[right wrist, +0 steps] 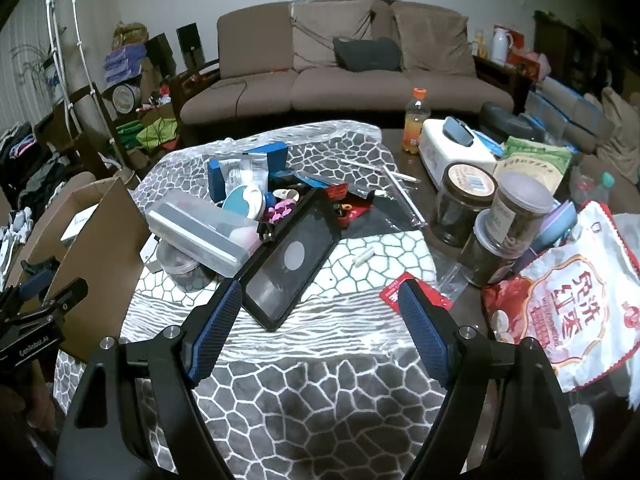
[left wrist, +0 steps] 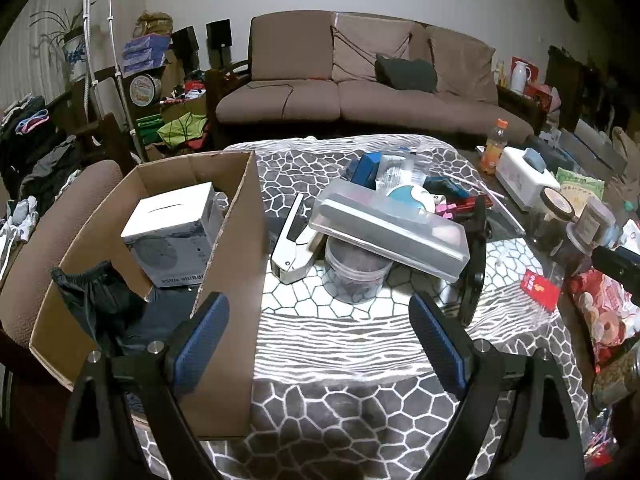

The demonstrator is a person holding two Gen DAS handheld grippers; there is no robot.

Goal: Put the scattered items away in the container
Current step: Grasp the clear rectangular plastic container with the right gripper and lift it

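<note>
My left claw (left wrist: 320,336) is wide open and holds nothing. It hangs over the patterned cloth (left wrist: 340,420), just beside the cardboard box (left wrist: 236,264). My right claw (right wrist: 320,328) is open and empty too, near the low end of a black tablet (right wrist: 292,264).

Some things already sit in the cardboard box: a white carton (left wrist: 176,232) and a dark cloth (left wrist: 92,292).

A lot still lies outside it. Beside the box I see a white hole punch (left wrist: 290,244). Past that, a clear plastic case (left wrist: 388,232) rests on a round tub (left wrist: 356,276). Farther from the box are a blue packet (right wrist: 276,158), a round teal tin (right wrist: 244,202) and small pink bits (right wrist: 280,210).

I think much tidying is left.
</note>
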